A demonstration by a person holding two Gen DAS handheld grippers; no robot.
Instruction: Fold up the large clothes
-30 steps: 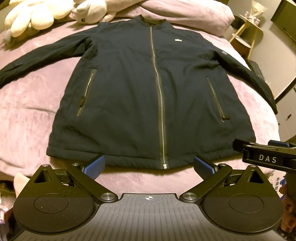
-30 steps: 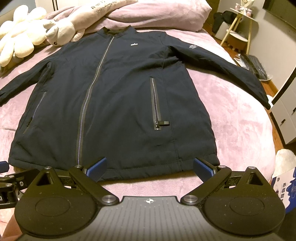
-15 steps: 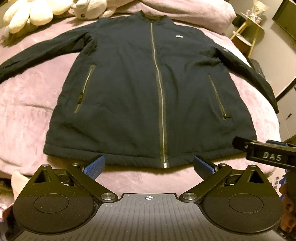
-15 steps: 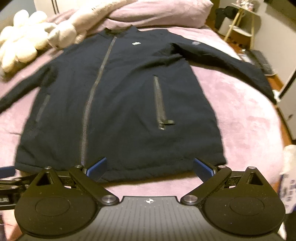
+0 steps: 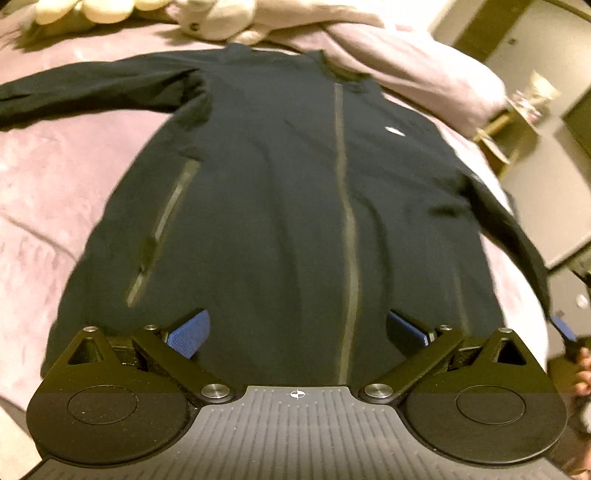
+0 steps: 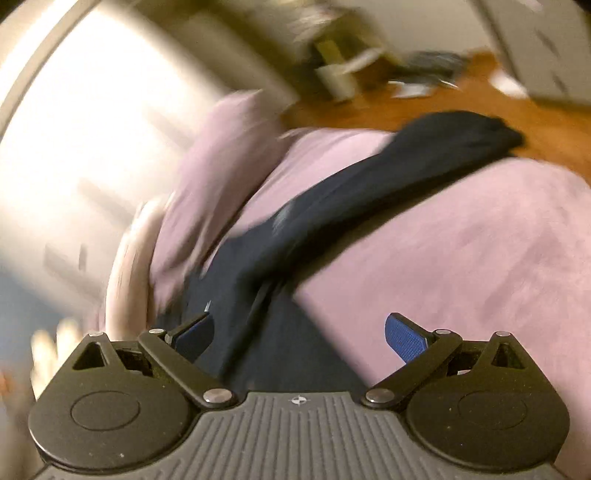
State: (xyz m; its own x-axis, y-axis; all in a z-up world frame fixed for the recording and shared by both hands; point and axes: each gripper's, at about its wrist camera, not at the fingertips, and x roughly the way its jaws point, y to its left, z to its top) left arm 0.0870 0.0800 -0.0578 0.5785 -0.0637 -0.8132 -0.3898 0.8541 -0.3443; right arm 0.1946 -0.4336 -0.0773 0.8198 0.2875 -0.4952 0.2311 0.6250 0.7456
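Note:
A dark navy zip jacket (image 5: 280, 206) lies flat, front up, on a pink bed, collar at the far end and both sleeves spread out. My left gripper (image 5: 297, 330) hovers over its lower hem, open, nothing between the blue pads (image 5: 188, 332). In the blurred right wrist view, my right gripper (image 6: 299, 334) is open above the jacket's side, pointing along the right sleeve (image 6: 388, 181), whose cuff (image 6: 495, 134) lies near the bed's edge. The hem is hidden under the left gripper's body.
Plush toys (image 5: 210, 18) and a pink pillow (image 5: 413, 70) sit at the head of the bed. A small stand (image 5: 517, 114) is at the right. The right wrist view shows wooden floor (image 6: 461, 107) with clutter beyond the pink bedding (image 6: 461, 251).
The left gripper has moved forward over the jacket's hem. The right gripper has swung sharply to the right and now looks along the right sleeve; its view is motion-blurred.

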